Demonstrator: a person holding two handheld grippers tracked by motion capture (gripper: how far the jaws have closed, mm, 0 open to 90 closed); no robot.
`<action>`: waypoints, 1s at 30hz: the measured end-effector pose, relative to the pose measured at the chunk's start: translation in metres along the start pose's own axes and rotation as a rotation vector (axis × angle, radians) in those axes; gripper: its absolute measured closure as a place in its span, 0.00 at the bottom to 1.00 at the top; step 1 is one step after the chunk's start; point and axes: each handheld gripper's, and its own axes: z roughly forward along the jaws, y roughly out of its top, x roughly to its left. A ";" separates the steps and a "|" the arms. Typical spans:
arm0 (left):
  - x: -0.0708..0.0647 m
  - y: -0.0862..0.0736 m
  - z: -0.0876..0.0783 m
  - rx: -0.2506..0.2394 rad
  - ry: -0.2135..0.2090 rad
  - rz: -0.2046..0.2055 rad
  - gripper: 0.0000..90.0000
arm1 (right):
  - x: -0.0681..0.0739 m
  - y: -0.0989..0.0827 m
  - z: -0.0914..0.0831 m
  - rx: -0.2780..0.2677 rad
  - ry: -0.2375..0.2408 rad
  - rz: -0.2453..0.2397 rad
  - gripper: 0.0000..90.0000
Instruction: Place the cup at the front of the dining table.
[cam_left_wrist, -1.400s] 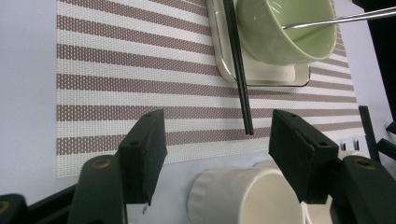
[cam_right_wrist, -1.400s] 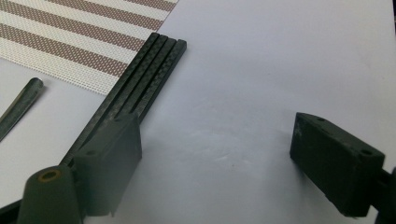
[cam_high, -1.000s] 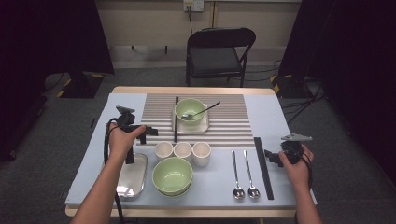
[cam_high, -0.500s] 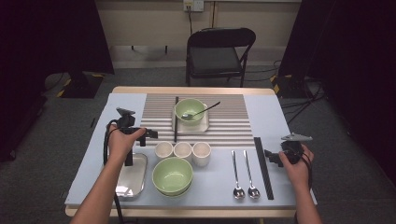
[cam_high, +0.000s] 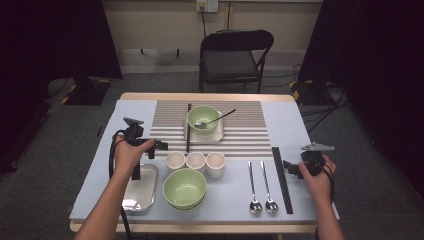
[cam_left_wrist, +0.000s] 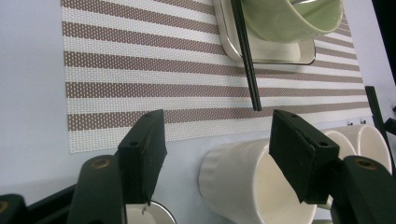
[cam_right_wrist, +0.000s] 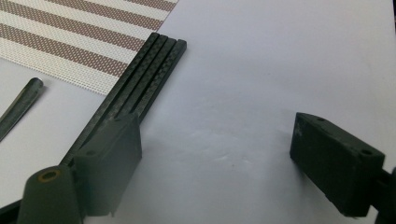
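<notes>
Left gripper (cam_left_wrist: 217, 154), fingers wide and holding nothing, hovers at a white cup (cam_left_wrist: 247, 182); black chopsticks (cam_left_wrist: 246, 60) and striped mat (cam_left_wrist: 140, 79) lie beyond. Right gripper (cam_right_wrist: 215, 154), fingers wide, sits beside chopstick bundle (cam_right_wrist: 140, 79) near the bench's right edge.

Black folding chair (cam_high: 235, 55) behind the table (cam_high: 205, 96) — grey floor (cam_high: 60, 145), dark curtains (cam_high: 50, 40).

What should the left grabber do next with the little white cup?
Probably ease the left gripper forward so its open jaws straddle the nearest white cup, then close. The cup already sits between the jaws, but the pads are not touching it.
</notes>
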 end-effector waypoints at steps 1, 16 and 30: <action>0.000 0.000 0.000 0.000 0.000 0.000 0.40 | 0.000 0.000 0.000 0.000 0.000 0.000 0.17; -0.002 -0.005 -0.001 0.011 0.002 0.030 0.40 | 0.000 0.000 0.000 0.000 0.000 0.000 0.17; -0.009 -0.009 -0.001 0.022 -0.002 0.061 0.40 | 0.000 0.000 0.000 0.000 -0.001 -0.001 0.17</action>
